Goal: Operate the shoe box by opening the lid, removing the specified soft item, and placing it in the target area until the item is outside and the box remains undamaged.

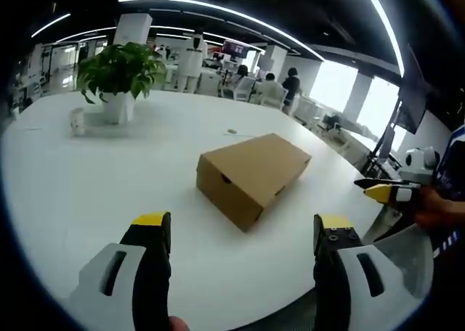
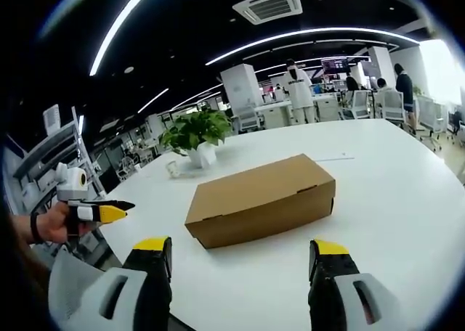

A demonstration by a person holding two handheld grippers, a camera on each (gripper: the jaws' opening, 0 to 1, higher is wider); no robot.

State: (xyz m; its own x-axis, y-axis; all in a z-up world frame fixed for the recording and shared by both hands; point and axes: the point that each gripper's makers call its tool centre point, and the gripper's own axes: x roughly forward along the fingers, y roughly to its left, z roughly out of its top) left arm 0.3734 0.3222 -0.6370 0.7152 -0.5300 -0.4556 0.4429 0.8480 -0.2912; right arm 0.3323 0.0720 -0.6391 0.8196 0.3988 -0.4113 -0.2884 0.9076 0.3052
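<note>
A brown cardboard shoe box [image 1: 254, 175] lies with its lid down on the white round table [image 1: 87, 193]. Nothing of its contents shows. My left gripper [image 1: 243, 226] is open, its yellow-tipped jaws wide apart just short of the box's near corner. In the right gripper view the shoe box [image 2: 261, 197] lies lengthwise ahead, and my right gripper [image 2: 241, 247] is open in front of its long side, touching nothing. The right gripper [image 1: 389, 191] also enters the left gripper view, held by a hand off the table's edge. The left gripper [image 2: 102, 211] shows side-on at the left edge.
A potted green plant [image 1: 120, 73] in a white pot and a small cup [image 1: 77, 120] stand at the table's far side; the plant [image 2: 196, 135] sits behind the box. Beyond the table are office desks, chairs and people.
</note>
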